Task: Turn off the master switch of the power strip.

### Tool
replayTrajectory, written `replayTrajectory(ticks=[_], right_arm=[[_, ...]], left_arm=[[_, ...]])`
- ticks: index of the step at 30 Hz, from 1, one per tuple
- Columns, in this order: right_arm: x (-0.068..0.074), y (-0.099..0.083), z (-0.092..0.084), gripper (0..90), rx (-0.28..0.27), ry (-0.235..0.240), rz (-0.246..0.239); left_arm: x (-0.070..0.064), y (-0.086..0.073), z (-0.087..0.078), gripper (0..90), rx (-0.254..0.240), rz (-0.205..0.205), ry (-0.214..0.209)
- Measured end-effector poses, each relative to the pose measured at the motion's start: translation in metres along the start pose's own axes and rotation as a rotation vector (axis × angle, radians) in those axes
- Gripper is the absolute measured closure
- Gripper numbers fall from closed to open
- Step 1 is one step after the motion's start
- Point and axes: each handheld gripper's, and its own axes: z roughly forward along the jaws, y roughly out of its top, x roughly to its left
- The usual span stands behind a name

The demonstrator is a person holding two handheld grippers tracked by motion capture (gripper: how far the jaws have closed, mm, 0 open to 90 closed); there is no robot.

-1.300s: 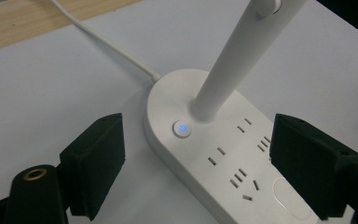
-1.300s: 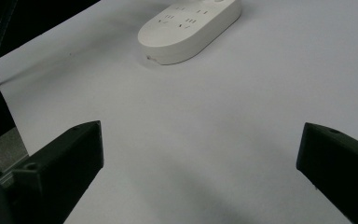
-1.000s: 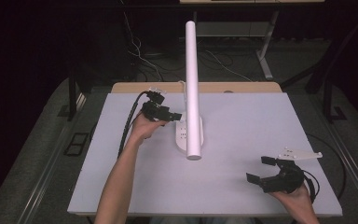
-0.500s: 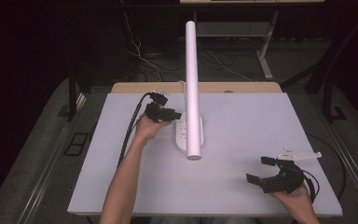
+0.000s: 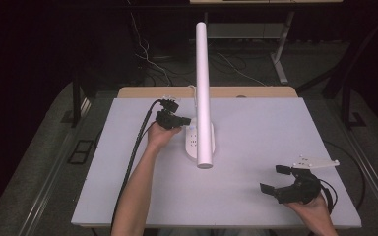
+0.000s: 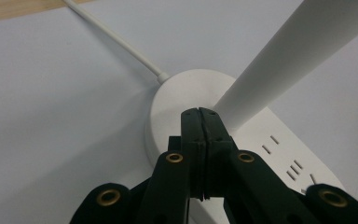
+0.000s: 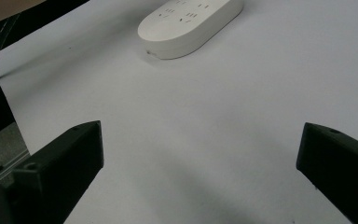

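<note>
The left gripper (image 5: 181, 119) stands at the rear end of a white, smooth plastic power strip (image 5: 193, 142), an oblong with rounded ends that lies near the centre of the matt white table (image 5: 256, 128). Its jaws have just been closing and now meet flat against each other with nothing between them; in the left gripper view the joined black tips (image 6: 199, 122) hover over the strip's round, blank end (image 6: 172, 102), just at the foot of a white, smooth cylindrical post (image 6: 284, 60) that rises past it toward one o'clock. Judgement: the clenched tips serve as a single blunt point, placed to press or nudge something on that end of the strip; whether they touch the surface cannot be told. A white round cable (image 6: 116, 39) leaves the strip toward eleven o'clock, to the table's wooden far edge (image 5: 256, 92). Socket slots (image 6: 284, 156) mark the strip's flat top at four o'clock of the tips. The right gripper (image 5: 274, 181) rests at the table's near right corner, at four o'clock of the strip and well apart from it, jaws spread wide and released, holding nothing; judgement: it waits idle, aimed at the strip (image 7: 191, 23).
</note>
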Motion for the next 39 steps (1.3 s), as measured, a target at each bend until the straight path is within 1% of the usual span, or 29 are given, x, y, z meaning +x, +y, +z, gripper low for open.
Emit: replayTrajectory(ticks=[1, 2, 3, 4, 5, 6, 7, 8, 9, 10, 11, 12, 14, 17, 18, 20, 21, 22, 24, 27, 31, 32, 33, 35, 38, 39], right_arm=[[0.000, 0.000, 0.000, 0.0, 0.000, 0.000, 0.000], [0.000, 0.000, 0.000, 0.0, 0.001, 0.000, 0.000], [0.000, 0.000, 0.000, 0.0, 0.002, 0.000, 0.000], [0.000, 0.000, 0.000, 0.0, 0.001, 0.000, 0.000], [0.000, 0.000, 0.000, 0.0, 0.001, 0.000, -0.001], [0.000, 0.000, 0.000, 0.0, 0.003, 0.000, 0.001], [0.000, 0.000, 0.000, 0.0, 0.004, 0.001, 0.001], [0.000, 0.000, 0.000, 0.0, 0.004, 0.001, 0.001], [0.000, 0.000, 0.000, 0.0, 0.004, 0.001, 0.001], [0.000, 0.000, 0.000, 0.0, 0.004, 0.001, 0.001], [0.000, 0.000, 0.000, 0.0, 0.004, 0.001, 0.001], [0.000, 0.000, 0.000, 0.0, 0.003, 0.001, 0.001], [0.000, 0.000, 0.000, 0.0, 0.002, 0.001, 0.000], [0.000, 0.000, 0.000, 0.0, 0.002, 0.001, 0.000], [0.000, 0.000, 0.000, 0.0, 0.002, 0.001, 0.000], [0.000, 0.000, 0.000, 0.0, 0.003, 0.002, 0.001], [0.000, 0.000, 0.000, 0.0, 0.004, 0.001, 0.001], [0.000, 0.000, 0.000, 0.0, 0.003, 0.002, 0.002], [-0.001, 0.000, 0.000, 0.0, 0.002, 0.001, 0.003], [-0.001, -0.001, 0.000, 0.0, 0.002, 0.000, 0.003], [-0.001, -0.001, 0.000, 0.0, 0.005, 0.001, 0.000], [0.000, -0.001, 0.000, 0.0, 0.007, 0.001, 0.001], [0.000, -0.001, 0.000, 0.0, 0.008, 0.001, 0.000], [0.000, -0.001, 0.001, 0.0, 0.007, 0.000, -0.007], [0.000, -0.001, 0.002, 0.0, 0.008, 0.002, -0.006], [0.001, -0.001, 0.002, 0.0, 0.010, 0.003, -0.005]], left_arm=[[0.000, 0.000, 0.001, 89.3, 0.004, 0.003, 0.000], [0.002, 0.000, 0.000, 89.4, 0.018, 0.023, -0.001], [0.002, 0.000, 0.001, 89.5, 0.027, 0.029, -0.001], [0.001, -0.001, 0.002, 89.5, 0.026, 0.027, -0.001], [0.002, -0.001, 0.002, 89.5, 0.031, 0.038, -0.001], [0.002, -0.001, 0.003, 89.5, 0.034, 0.035, 0.000], [0.000, -0.002, 0.006, 89.6, 0.008, 0.003, -0.002], [-0.001, -0.002, 0.007, 89.6, 0.003, -0.003, -0.001], [0.002, -0.002, 0.005, 89.7, 0.043, 0.039, 0.000], [0.002, -0.002, 0.005, 89.7, 0.045, 0.037, 0.002], [-0.001, -0.003, 0.009, 89.7, 0.006, -0.004, 0.002], [-0.002, -0.003, 0.010, 89.7, -0.007, -0.021, 0.001], [-0.002, -0.003, 0.011, 89.7, -0.002, -0.013, 0.000], [-0.002, -0.004, 0.013, 89.7, -0.004, -0.022, 0.000], [-0.002, -0.004, 0.013, 89.7, 0.000, -0.016, -0.005], [-0.002, -0.005, 0.016, 89.7, -0.002, -0.031, -0.002], [-0.001, -0.005, 0.016, 89.8, 0.010, -0.021, -0.006], [-0.001, -0.005, 0.017, 89.8, -0.004, -0.039, -0.009], [-0.001, -0.005, 0.018, 89.9, -0.010, -0.059, -0.009], [0.000, -0.004, 0.018, 90.0, -0.007, -0.082, -0.013], [0.001, -0.005, 0.018, 90.0, -0.005, -0.084, -0.011], [0.000, -0.005, 0.019, 90.0, -0.005, -0.085, -0.006], [-0.001, -0.005, 0.019, 90.0, 0.000, -0.076, 0.001], [-0.002, -0.005, 0.020, 90.0, -0.001, -0.078, 0.010], [-0.001, -0.005, 0.020, 90.0, 0.002, -0.084, 0.008], [0.001, -0.005, 0.019, 90.0, 0.019, -0.062, 0.005]])
